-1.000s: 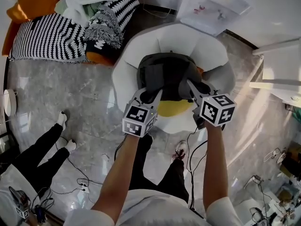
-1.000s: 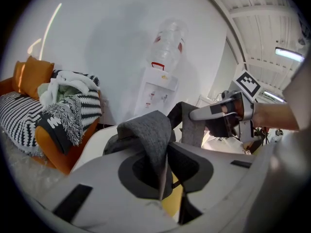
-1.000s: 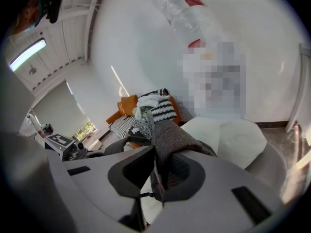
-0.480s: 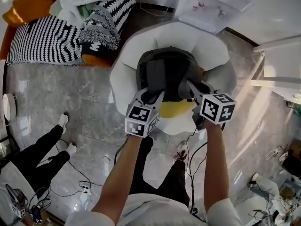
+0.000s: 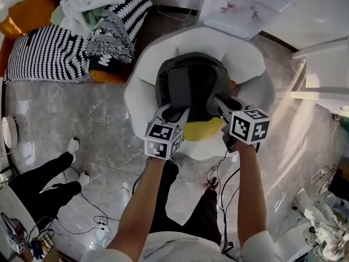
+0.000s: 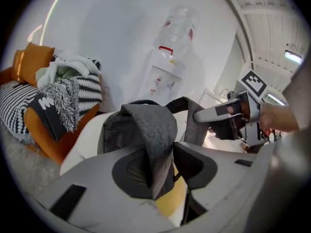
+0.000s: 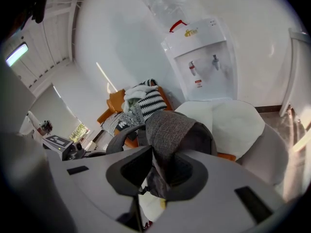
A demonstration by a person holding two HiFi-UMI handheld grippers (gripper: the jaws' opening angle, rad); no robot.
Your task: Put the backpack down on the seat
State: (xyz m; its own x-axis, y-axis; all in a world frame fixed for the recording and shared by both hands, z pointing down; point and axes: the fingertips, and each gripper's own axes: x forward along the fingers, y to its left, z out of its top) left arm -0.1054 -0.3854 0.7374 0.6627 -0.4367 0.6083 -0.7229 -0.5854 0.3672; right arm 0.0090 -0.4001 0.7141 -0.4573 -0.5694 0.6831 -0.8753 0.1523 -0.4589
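Observation:
A dark grey backpack (image 5: 191, 86) rests on the round white seat (image 5: 245, 53), over a yellow cushion (image 5: 204, 129). My left gripper (image 5: 173, 112) is at the pack's near left edge. In the left gripper view a grey strap (image 6: 153, 130) hangs between its opening jaws, lying on one pad with a gap to the other. My right gripper (image 5: 218, 103) is at the near right edge. Its jaws are opening too, but the other strap (image 7: 170, 127) fills the narrow gap and touches both pads.
An orange sofa with striped blankets (image 5: 54, 48) stands at the back left. A water dispenser (image 7: 204, 62) is against the wall behind the seat. A bystander's legs (image 5: 38, 179) and loose cables (image 5: 98, 220) are on the floor at left. White furniture (image 5: 322, 75) stands at right.
Both grippers have stayed at the backpack's near edge. The backpack has settled a little further back onto the seat. The bystander's feet have shifted on the floor.

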